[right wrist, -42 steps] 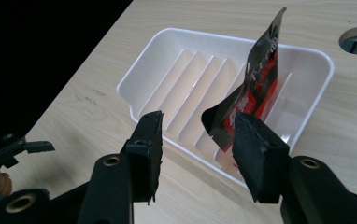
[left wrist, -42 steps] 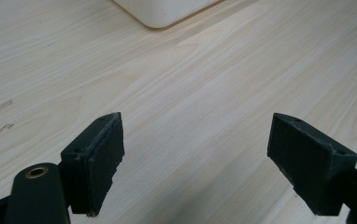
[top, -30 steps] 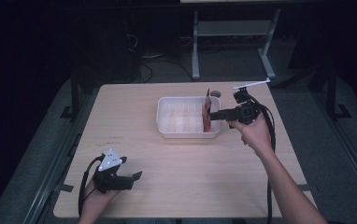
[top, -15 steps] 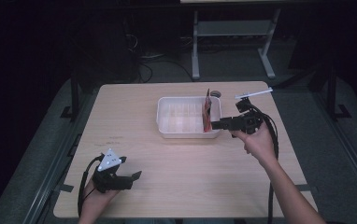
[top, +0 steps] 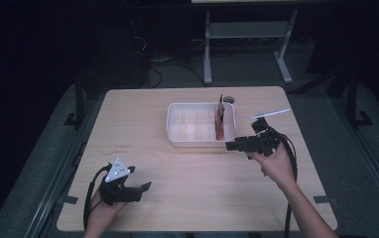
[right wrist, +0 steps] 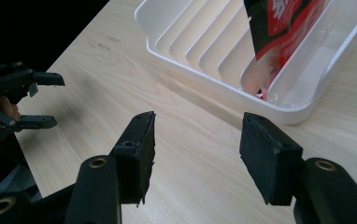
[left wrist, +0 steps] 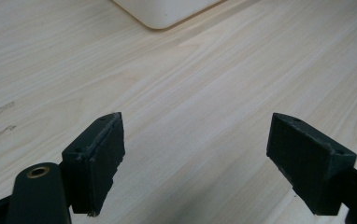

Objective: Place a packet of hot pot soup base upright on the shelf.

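Rack: white slotted tray (top: 176, 126) sits at the table's (top: 128, 119) far middle.
Packet: red pouch (top: 220, 119) upright in the tray's right-end slot.
Right gripper (top: 232, 145): jaws apart, empty, just off the tray's near right corner.
Left gripper (top: 139, 187): jaws wide, empty, near the front-left edge.
Room: bare wood between the two grippers.

One light wooden table (top: 187, 173) is carrying everything. One white ribbed tray (top: 177, 130) is sitting on it, with one red packet (top: 220, 124) standing upright inside. One small round dark object (top: 228, 99) is lying just behind the tray. Two grippers are showing, the left gripper (top: 139, 179) and the right gripper (top: 231, 145)
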